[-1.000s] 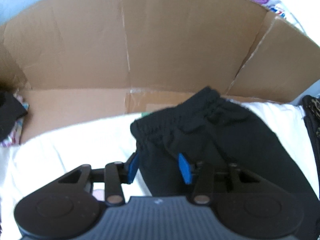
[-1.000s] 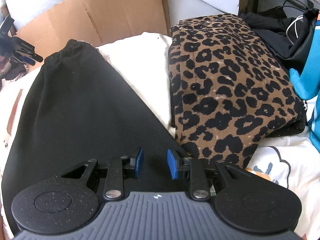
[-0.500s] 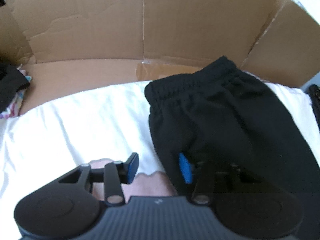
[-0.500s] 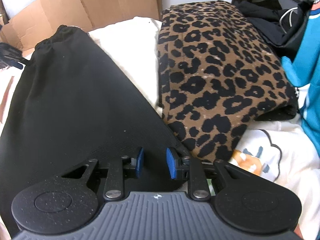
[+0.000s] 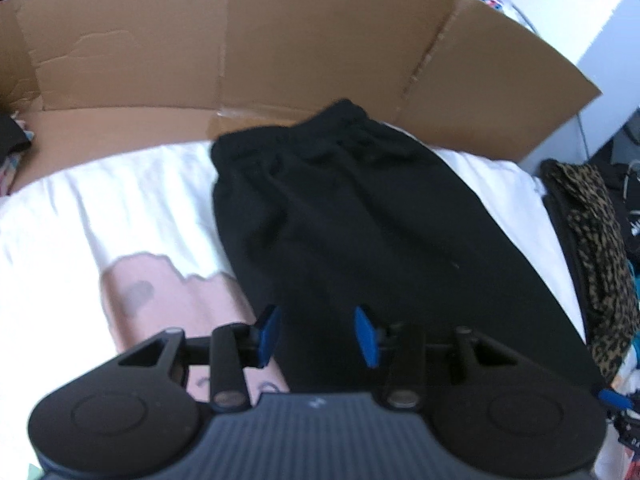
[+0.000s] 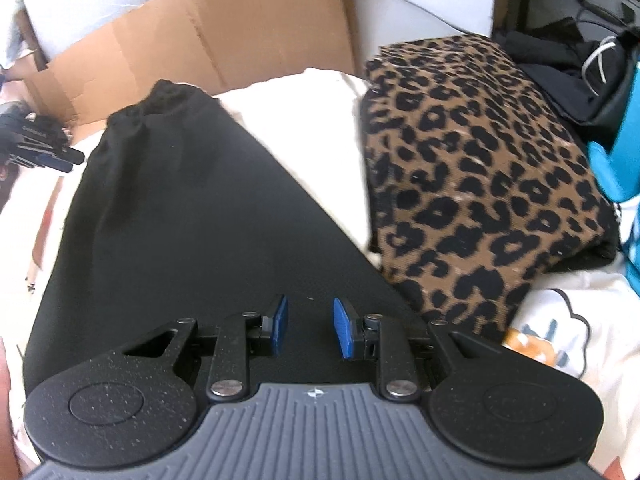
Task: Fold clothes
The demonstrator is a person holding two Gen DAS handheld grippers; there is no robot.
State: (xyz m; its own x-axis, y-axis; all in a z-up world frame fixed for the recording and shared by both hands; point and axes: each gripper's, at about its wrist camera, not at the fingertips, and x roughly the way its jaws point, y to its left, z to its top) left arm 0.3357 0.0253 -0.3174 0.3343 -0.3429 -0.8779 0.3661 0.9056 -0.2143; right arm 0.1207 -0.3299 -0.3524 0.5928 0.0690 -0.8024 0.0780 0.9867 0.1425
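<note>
The black garment (image 5: 360, 220) lies flat on the white bedding (image 5: 100, 208), its long axis running from the elastic waistband (image 5: 320, 140) at the cardboard (image 5: 240, 40) toward both grippers. The left gripper (image 5: 318, 334) straddles the garment's left edge, jaws parted, nothing clamped. The right gripper (image 6: 308, 326) hovers over the near end, likewise parted and empty — neither hand is clearly nearer. A leopard-print item (image 6: 480, 180) lies beside it. Compared with a second ago, the left gripper has drawn back along that edge, away from the waistband; the right is unchanged.
</note>
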